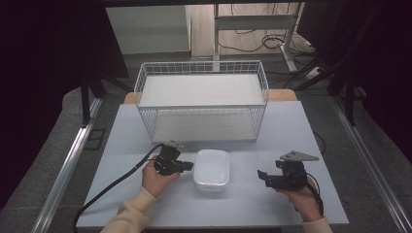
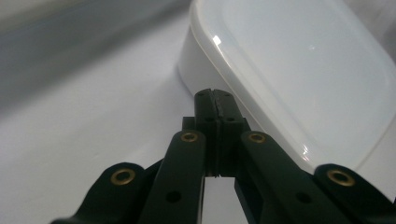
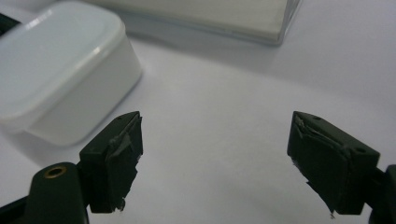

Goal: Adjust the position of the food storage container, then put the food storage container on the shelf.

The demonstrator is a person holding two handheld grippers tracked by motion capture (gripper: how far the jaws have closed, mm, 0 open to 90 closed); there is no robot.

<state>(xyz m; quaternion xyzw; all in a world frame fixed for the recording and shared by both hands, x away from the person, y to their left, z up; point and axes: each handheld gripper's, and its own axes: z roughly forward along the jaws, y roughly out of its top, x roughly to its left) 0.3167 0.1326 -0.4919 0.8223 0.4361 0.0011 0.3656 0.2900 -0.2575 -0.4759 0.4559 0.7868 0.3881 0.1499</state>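
Observation:
A white lidded container (image 1: 212, 169) with rounded corners lies on the table's middle. My left gripper (image 1: 188, 166) is shut with nothing between its jaws, and its tip sits right beside the container's left wall. In the left gripper view the closed jaws (image 2: 215, 100) meet just under the container's lid edge (image 2: 299, 79). My right gripper (image 1: 262, 175) stands open to the container's right, a short gap away, pointing toward it. In the right gripper view its gripper (image 3: 215, 158) holds nothing, with bare table between the pads, and the container (image 3: 60, 70) lies at the upper left.
A white wire basket (image 1: 201, 99) with two shelves stands at the table's far side, behind the container. The pale table (image 1: 243, 204) ends close to the person's sleeves. A black cable (image 1: 114, 182) trails left from my left gripper. Dark floor and rails flank the table.

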